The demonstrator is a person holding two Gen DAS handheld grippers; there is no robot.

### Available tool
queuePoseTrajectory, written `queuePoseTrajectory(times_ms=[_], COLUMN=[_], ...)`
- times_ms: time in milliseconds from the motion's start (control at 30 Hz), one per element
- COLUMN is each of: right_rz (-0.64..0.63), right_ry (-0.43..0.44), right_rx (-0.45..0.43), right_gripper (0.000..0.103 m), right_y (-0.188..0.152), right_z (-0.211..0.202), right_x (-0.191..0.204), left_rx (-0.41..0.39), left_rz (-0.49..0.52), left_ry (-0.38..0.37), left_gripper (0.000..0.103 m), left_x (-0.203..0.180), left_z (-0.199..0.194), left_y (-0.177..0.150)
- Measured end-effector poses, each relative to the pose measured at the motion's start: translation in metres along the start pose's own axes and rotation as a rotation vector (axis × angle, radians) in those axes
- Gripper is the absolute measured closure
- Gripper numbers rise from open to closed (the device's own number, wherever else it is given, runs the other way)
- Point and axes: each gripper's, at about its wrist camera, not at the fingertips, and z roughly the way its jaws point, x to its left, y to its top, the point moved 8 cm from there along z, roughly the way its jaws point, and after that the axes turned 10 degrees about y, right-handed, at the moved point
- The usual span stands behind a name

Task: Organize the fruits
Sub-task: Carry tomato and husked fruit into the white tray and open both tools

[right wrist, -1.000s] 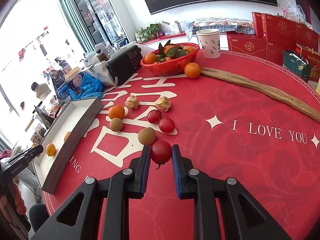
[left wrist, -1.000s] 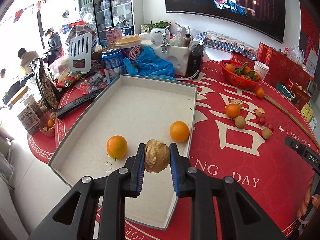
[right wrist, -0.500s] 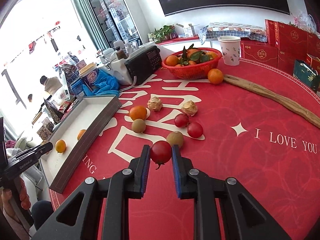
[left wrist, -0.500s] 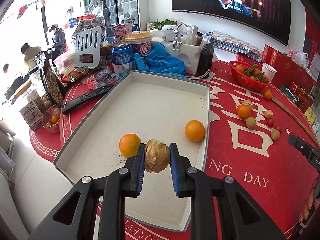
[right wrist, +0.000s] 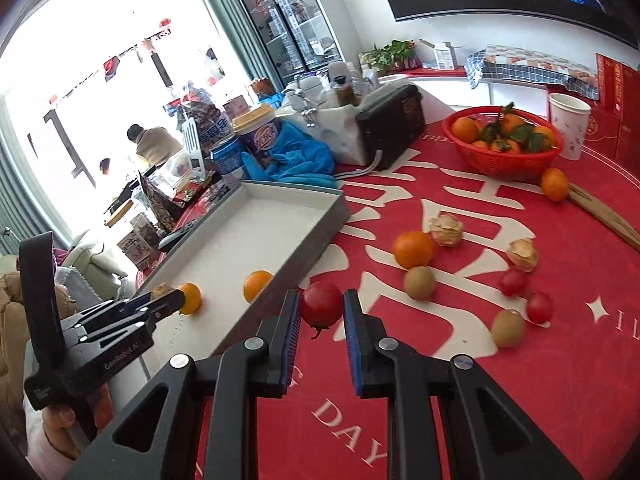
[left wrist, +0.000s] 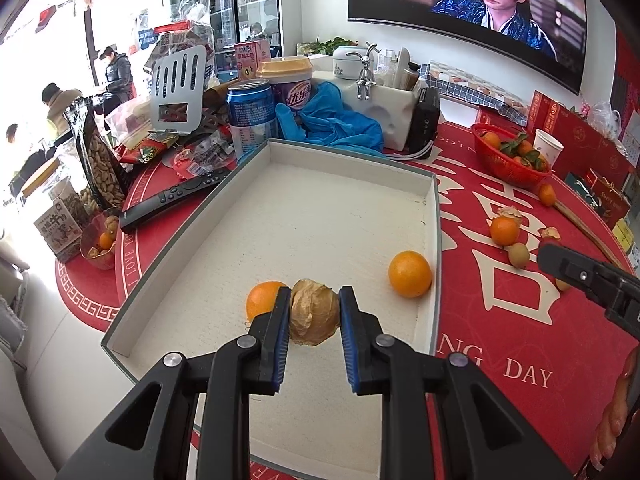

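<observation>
My left gripper [left wrist: 314, 312] is shut on a papery brown husked fruit [left wrist: 314, 312], held over the near end of the grey tray [left wrist: 352, 160]. Two oranges lie in the tray: one [left wrist: 260, 300] just left of my fingers, one [left wrist: 410, 274] by the right wall. My right gripper [right wrist: 321, 310] is shut on a small red tomato [right wrist: 321, 308], above the red tablecloth just right of the tray's wall [right wrist: 304, 240]. The left gripper [right wrist: 168, 300] shows at the left of the right wrist view.
Loose on the cloth right of the tray: an orange [right wrist: 413, 249], two husked fruits [right wrist: 446, 229], two green-brown fruits [right wrist: 419, 282], two small tomatoes [right wrist: 539, 307]. A red basket of oranges [right wrist: 504, 144], a paper cup [right wrist: 568, 124], a blue glove [left wrist: 336, 120], a can [left wrist: 250, 116] and a remote [left wrist: 172, 200] stand around.
My right gripper has carried the tomato left, from the loose fruits to the tray's side, and now shows in the left wrist view. My left gripper drifted slightly further over the tray, still gripping the husked fruit.
</observation>
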Motion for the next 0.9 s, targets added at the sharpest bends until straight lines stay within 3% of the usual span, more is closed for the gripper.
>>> queuePoseTrajectory(times_ms=[300, 633, 767, 800, 833, 867, 900], right_rz=[-0.043, -0.055, -0.053, -0.05, -0.05, -0.05, -0.051], right_ry=[0.084, 0.068, 0.063, 0.055, 0.048, 0.037, 0.025], right_rx=[0.104, 0.166, 0.193, 0.197, 0.192, 0.17, 0.136], right_gripper=[0.081, 0.081, 0.077, 0.055, 0.014, 0.001, 0.0], right_y=[0.022, 0.026, 0.025, 0.025, 0.026, 0.028, 0.033], right_z=[0.072, 0.117, 0.124, 0.123, 0.121, 0.115, 0.109], right_x=[0.046, 0.056, 0.057, 0.056, 0.054, 0.052, 0.049], left_rx=[0.009, -0.006, -0.017, -0.02, -0.024, -0.029, -0.033], left_rz=[-0.001, 0.031, 0.052, 0.057, 0.063, 0.072, 0.081], left_ry=[0.005, 0.013, 0.02, 0.018, 0.017, 0.015, 0.013], left_gripper=[0.077, 0.077, 0.069, 0.064, 0.063, 0.061, 0.059], left_x=[0.007, 0.005, 0.0, -0.002, -0.005, -0.008, -0.012], left_z=[0.02, 0.024, 0.021, 0.02, 0.019, 0.017, 0.015], left_y=[0.005, 0.005, 0.004, 0.004, 0.004, 0.004, 0.004])
